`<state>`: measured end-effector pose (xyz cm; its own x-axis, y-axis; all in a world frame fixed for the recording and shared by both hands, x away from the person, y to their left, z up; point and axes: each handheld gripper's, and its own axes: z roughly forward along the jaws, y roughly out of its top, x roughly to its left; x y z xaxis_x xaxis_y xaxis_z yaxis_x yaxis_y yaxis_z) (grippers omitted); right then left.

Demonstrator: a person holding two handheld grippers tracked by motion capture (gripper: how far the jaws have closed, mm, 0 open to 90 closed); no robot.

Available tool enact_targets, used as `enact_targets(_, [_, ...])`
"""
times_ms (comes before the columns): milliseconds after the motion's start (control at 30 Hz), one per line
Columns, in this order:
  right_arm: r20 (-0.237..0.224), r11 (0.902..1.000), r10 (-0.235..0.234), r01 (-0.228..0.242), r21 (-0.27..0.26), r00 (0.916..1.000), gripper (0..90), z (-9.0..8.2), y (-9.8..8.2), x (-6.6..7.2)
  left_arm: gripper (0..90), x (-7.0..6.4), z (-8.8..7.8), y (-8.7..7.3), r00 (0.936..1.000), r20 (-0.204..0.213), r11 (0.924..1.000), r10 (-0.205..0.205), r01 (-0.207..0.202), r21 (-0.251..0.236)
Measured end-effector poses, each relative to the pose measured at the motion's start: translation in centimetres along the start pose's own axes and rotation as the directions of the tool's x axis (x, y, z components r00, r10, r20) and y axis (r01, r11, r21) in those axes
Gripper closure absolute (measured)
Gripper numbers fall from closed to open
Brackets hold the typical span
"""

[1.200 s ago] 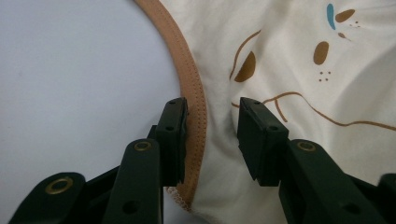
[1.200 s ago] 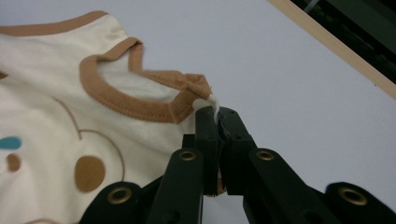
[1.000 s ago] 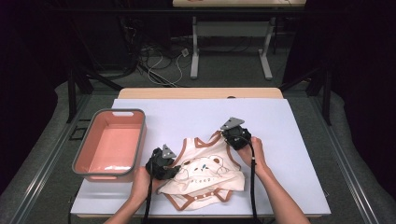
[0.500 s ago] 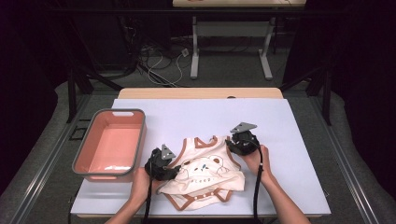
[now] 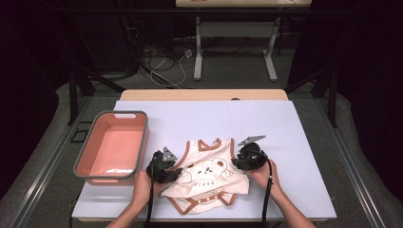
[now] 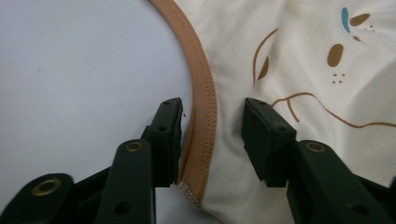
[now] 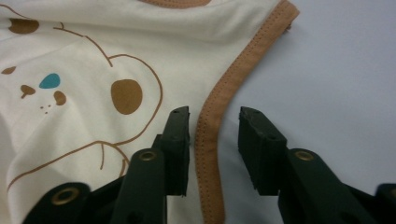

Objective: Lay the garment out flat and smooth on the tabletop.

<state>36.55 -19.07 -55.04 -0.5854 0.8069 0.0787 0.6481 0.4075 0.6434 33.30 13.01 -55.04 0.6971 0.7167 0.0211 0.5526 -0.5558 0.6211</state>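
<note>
White bench (image 5: 294, 142): bear-print baby bodysuit (image 5: 209, 178); left tongs (image 6: 212, 123), right tongs (image 7: 214, 126) spread astride brown armhole trim (image 6: 205, 93). Pinch both squarely on trim.

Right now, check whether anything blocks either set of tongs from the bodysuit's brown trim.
Nothing visible does. The left tongs and right tongs each straddle the brown trim of the bodysuit, jaws apart and not pressing it.

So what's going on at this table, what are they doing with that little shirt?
A person is working on a small cream bear-print garment lying on the white table, with a hand-held gripper in each hand. The left gripper and the right gripper each straddle a brown-trimmed edge on opposite sides; their jaws have just been closing but are not yet pinching the cloth. A pink bin sits at the left.
</note>
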Motion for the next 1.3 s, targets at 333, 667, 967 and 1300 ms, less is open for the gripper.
enact_targets(333, [0.03, 0.9991, -0.042, 0.042, 0.002, 0.9987, 86.9, -0.2, -0.3, 1.3, 81.0, 0.1, 0.0, -0.3, 0.9982, 0.055, 0.9995, -0.026, 0.027, -0.015])
enact_targets(667, [0.041, 0.9991, -0.037, 0.036, 0.021, 0.9985, 87.1, -1.6, -1.4, 2.2, 84.8, -0.6, -0.7, -0.5, 0.9984, 0.05, 0.9996, -0.027, 0.028, -0.01])
enact_targets(967, [0.05, 0.9982, -0.038, 0.035, 0.048, 0.998, 86.9, -2.7, -2.5, 2.9, 84.8, -1.4, -1.3, -1.1, 0.9963, 0.073, 0.999, -0.045, 0.045, 0.003])
enact_targets(1300, [0.03, 0.9978, -0.035, 0.033, 0.057, 0.9989, 86.5, -3.3, -3.3, 3.6, 84.6, -2.2, -1.9, -1.7, 0.9963, 0.079, 0.9993, -0.035, 0.034, 0.015])
